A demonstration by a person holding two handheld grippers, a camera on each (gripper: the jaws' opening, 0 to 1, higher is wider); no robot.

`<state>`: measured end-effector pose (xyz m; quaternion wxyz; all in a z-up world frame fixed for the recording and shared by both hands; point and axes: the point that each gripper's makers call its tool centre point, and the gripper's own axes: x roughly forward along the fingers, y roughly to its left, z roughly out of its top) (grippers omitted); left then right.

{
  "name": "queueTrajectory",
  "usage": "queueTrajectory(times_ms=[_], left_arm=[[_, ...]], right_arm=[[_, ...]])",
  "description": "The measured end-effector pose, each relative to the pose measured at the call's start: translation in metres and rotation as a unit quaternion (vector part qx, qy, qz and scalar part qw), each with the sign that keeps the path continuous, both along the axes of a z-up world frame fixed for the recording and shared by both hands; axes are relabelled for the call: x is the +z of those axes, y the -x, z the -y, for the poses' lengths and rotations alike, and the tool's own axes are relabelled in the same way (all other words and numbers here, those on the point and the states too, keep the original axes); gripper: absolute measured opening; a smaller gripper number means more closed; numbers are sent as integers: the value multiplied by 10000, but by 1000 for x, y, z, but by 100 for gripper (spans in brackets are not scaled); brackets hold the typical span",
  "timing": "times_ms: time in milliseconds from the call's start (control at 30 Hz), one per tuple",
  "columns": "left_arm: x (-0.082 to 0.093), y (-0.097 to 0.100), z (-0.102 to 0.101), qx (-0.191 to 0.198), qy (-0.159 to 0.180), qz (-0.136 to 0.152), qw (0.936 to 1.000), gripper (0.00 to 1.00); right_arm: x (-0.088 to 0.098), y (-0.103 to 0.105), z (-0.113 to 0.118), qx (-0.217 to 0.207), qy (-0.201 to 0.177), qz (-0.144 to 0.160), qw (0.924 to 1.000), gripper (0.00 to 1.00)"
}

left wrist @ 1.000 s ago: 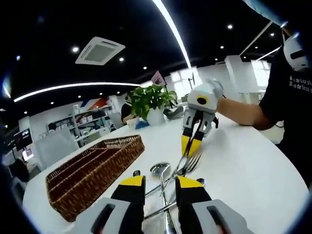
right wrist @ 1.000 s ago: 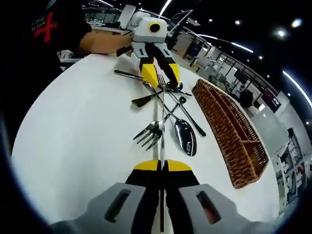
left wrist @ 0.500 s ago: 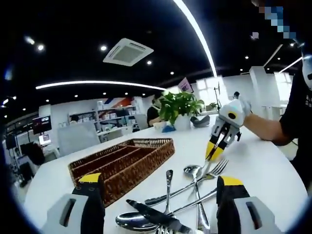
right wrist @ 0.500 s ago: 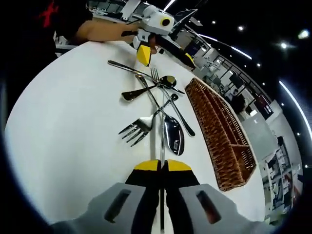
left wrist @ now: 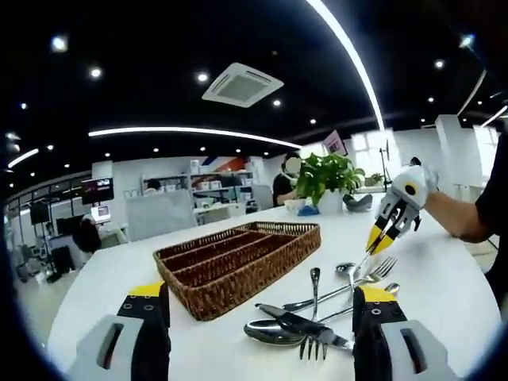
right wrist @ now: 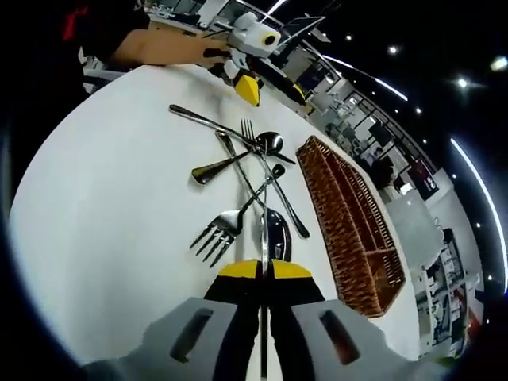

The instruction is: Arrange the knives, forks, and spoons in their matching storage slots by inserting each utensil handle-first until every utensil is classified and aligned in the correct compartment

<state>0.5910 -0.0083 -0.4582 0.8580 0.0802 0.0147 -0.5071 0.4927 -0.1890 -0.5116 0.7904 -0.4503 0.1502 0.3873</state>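
Right claw (right wrist: pixel 260 270) is clamped on a slim steel utensil (right wrist: pixel 261 238) among the worktop pile; left claw (left wrist: pixel 258 300) gapes wide. Recommend lifting clear, then inserting handle-first into the brown wicker tray (right wrist: pixel 349 230).

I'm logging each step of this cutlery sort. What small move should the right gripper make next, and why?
Probably lift and swing toward the wicker tray. The right gripper is shut on a thin utensil drawn from the pile, and the tray's slots look empty. The left gripper is open, so it need not move first.
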Motion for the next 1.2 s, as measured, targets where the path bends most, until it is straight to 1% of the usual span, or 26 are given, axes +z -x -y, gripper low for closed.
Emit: queueTrajectory(times_ms=[67, 167, 367, 433, 533, 567, 667, 733, 1000, 1067, 1200], left_arm=[[0, -2, -2, 3, 71, -27, 10000, 100], [-3, -2, -3, -23, 63, -67, 10000, 100], [-12, 1, -1, -111, -158, -48, 9998, 100], [-12, 1, -1, -109, -158, -32, 9998, 100], [-5, 8, 3, -238, 17, -34, 9997, 100], [-4, 8, 4, -246, 23, -29, 9997, 100], [-5, 9, 5, -229, -77, 56, 9997, 100], [-6, 9, 5, -249, -102, 59, 9996, 100], [-3, 9, 4, -262, -20, 45, 9996, 100], [-2, 10, 4, -282, 11, 27, 9996, 100], [-3, 13, 8, -358, -25, 60, 9993, 100]], right_arm=[[2, 0, -3, 1, 21, 35, 10000, 1], [7, -2, -4, -20, 43, 138, 9999, 1], [30, -3, -6, -66, 33, 326, 9994, 1], [39, -4, -7, -55, 59, 408, 9991, 2], [49, -5, -8, -30, 140, 530, 9985, 2], [53, -5, -9, -2, 173, 571, 9982, 2], [63, -4, -12, 58, 281, 664, 9974, 2], [70, -3, -13, 94, 316, 708, 9969, 2], [96, -4, -18, 149, 365, 901, 9952, 2], [104, -6, -20, 191, 430, 967, 9942, 2], [113, -5, -24, 262, 518, 991, 9934, 2]])
